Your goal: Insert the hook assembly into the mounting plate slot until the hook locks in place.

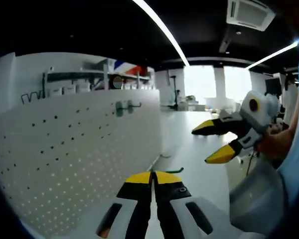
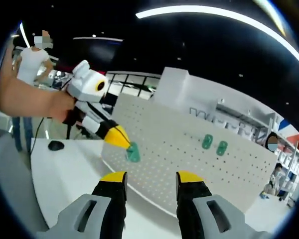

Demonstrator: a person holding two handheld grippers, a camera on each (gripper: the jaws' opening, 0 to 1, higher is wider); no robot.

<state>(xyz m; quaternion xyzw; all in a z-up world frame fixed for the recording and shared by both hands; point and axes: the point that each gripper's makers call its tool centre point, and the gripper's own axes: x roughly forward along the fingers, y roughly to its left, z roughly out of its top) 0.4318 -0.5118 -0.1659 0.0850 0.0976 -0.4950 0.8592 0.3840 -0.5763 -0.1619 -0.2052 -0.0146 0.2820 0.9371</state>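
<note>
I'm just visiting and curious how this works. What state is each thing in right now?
Left gripper: shut on the green hook.
Green hook: held in the jaws, not yet on the pegboard.
Right gripper: open, holding nothing.
Two other hooks: hanging on the pegboard.

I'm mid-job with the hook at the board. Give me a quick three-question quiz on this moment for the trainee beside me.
1. True or false: the right gripper has its jaws apart and holds nothing.
2. How many green hooks hang on the white pegboard, away from both grippers? A) one B) two C) four
3. Fill in: the left gripper is shut on a green ____, held close to the pegboard's face.

Key: 1 true. 2 B; the pair sits side by side. 3 hook.
</note>
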